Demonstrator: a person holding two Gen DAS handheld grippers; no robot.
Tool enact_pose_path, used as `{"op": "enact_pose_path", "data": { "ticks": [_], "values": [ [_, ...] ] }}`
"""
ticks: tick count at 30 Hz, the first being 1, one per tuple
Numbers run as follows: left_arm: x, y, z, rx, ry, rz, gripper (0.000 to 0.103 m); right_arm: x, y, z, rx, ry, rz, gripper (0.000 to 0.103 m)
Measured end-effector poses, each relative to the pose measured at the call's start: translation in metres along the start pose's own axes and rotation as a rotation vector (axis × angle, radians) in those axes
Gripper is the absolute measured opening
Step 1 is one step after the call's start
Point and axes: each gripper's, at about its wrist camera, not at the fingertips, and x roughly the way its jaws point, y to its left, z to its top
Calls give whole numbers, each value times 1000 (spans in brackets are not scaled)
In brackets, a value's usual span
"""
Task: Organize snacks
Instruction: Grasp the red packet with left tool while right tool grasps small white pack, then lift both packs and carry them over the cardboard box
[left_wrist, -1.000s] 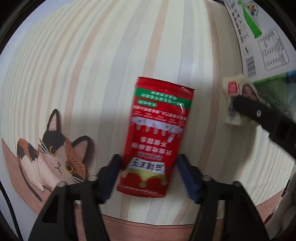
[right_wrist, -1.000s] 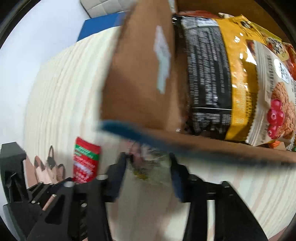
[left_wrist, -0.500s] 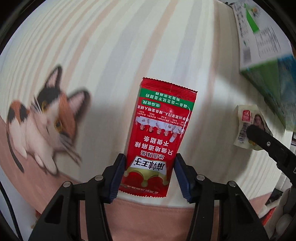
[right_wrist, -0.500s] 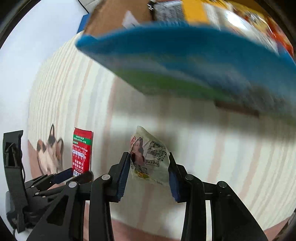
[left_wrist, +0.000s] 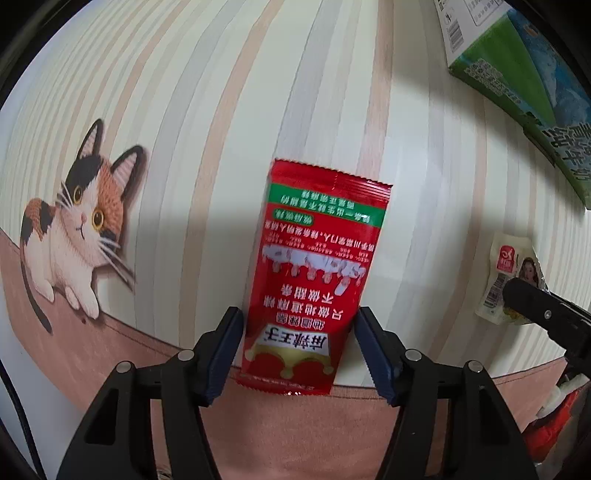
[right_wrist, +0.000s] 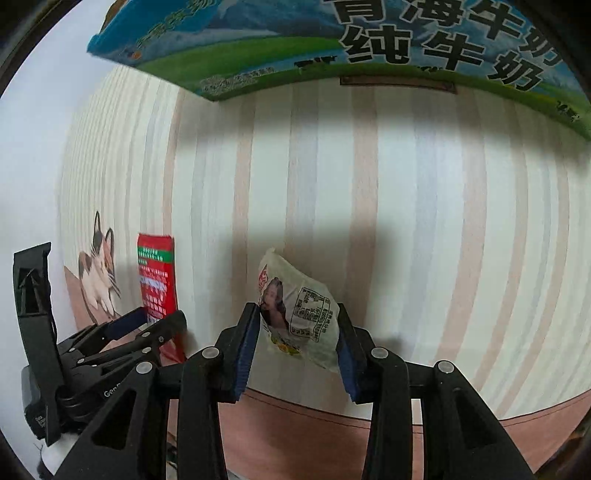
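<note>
Lying flat on the striped surface (left_wrist: 192, 122), the red packet (left_wrist: 314, 284) runs lengthwise away from the left claw (left_wrist: 299, 347), whose jaws are opening around its near end. The right claw (right_wrist: 297, 347) pinches a pale pouch (right_wrist: 299, 314).

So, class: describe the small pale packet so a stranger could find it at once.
Start at the striped tablecloth, below the green-and-blue milk carton. Between the right gripper's fingers sits a small pale crinkled packet. Unlike the red sachet, it bears a portrait.
</note>
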Motion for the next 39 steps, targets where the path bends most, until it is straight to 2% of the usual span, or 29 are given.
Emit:
{"op": "enact_pose_path", "data": {
  "ticks": [3,5,10,11,12,13,20,25,39],
  "values": [
    [2,0,9,1,7,-5,62,1,-3,5,24,8,1,46],
    [-2,-4,27,-8,10,-9,62,0,-4,7,29,7,0,47],
    [-10,5,34,-29,-5,-5,62,1,-1,10,31,1,-12,47],
    [-14,6,39,-16,-18,37,60,0,-1,10,28,-3,-17,47],
    [-15,6,40,-16,-27,42,59,1,1,9,22,-5,-22,47],
    [-22,7,39,-13,-35,42,52,3,4,8,16,-8,-26,46],
    [-31,0,36,3,-57,63,45,5,13,3,-4,-20,-23,42],
    [-42,-8,28,26,-86,63,45,0,19,0,-29,-34,-28,41],
    [-99,-33,11,103,-181,14,44,-44,11,-12,-32,-96,52,41]
  ]
}}
